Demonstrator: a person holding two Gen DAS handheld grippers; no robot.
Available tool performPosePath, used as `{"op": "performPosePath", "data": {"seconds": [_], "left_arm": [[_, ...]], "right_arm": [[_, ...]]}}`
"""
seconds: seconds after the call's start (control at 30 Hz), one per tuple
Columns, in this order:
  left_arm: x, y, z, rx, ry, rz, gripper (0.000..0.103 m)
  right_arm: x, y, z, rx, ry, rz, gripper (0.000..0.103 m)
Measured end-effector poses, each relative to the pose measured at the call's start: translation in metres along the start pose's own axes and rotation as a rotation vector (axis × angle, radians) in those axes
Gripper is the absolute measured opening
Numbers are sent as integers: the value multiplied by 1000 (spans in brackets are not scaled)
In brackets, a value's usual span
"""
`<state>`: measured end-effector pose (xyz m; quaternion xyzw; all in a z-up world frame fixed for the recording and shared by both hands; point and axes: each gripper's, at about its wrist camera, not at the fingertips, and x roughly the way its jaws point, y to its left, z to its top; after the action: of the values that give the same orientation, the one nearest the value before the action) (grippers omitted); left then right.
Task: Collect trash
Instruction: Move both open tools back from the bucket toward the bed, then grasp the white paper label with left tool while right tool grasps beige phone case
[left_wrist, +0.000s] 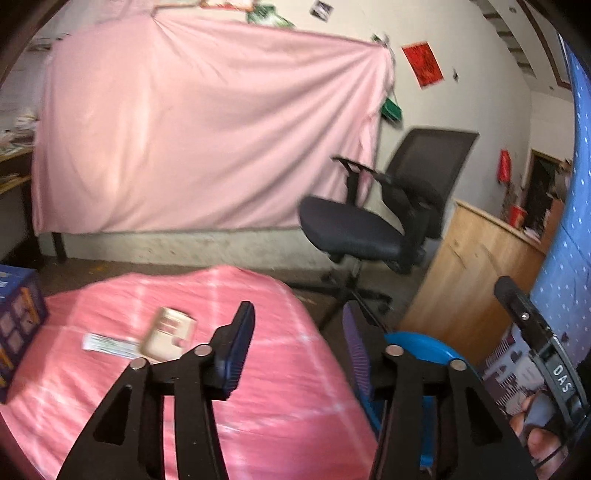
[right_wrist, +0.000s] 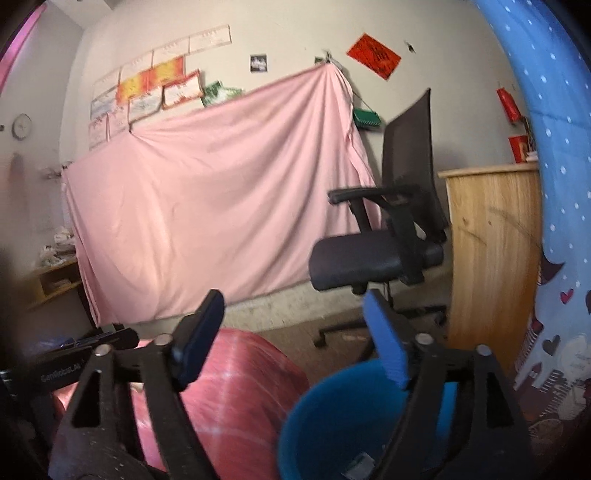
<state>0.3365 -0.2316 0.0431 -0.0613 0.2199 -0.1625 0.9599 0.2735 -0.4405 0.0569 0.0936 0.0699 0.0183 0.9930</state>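
Now both grippers hanging empty. Left gripper (left_wrist: 295, 332) part open, nothing between pads, sitting bottom centre over pink surface (left_wrist: 258, 387). Right gripper (right_wrist: 295, 332) spread wide, nothing held, hovering above blue bin (right_wrist: 332, 413) at bottom right; small scraps already lying inside bin. Remaining trash: carton (left_wrist: 168, 334) and flat wrapper (left_wrist: 110, 343), touching, lying left of centre on surface. Likely next step: reaching back for carton. Advice: approaching low, jaws straddling carton's narrow sides, closing only once squarely around it.
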Motion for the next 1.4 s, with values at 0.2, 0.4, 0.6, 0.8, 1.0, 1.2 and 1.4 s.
{"op": "performPosePath", "data": {"seconds": [0.2,0.4,0.6,0.8,1.0,1.2,1.4], "left_arm": [[-28,41,2,-37,-98,102,78],[-51,78,-4,-75,-180,194,98],[-67,110,-16,-58,-204,277,98],[-74,137,-32,-40,-218,346,98],[-64,159,-45,-45,-199,372,98],[-47,172,-53,-45,-131,377,98],[-23,186,-54,-72,-10,382,98]], "right_arm": [[0,31,2,-19,-67,58,103],[8,61,0,-57,-94,116,103],[18,96,-11,-116,-86,172,103],[36,126,-25,-159,-36,219,103],[58,150,-42,-218,43,247,103],[88,167,-62,-288,192,252,103],[135,179,-81,-303,412,283,103]]}}
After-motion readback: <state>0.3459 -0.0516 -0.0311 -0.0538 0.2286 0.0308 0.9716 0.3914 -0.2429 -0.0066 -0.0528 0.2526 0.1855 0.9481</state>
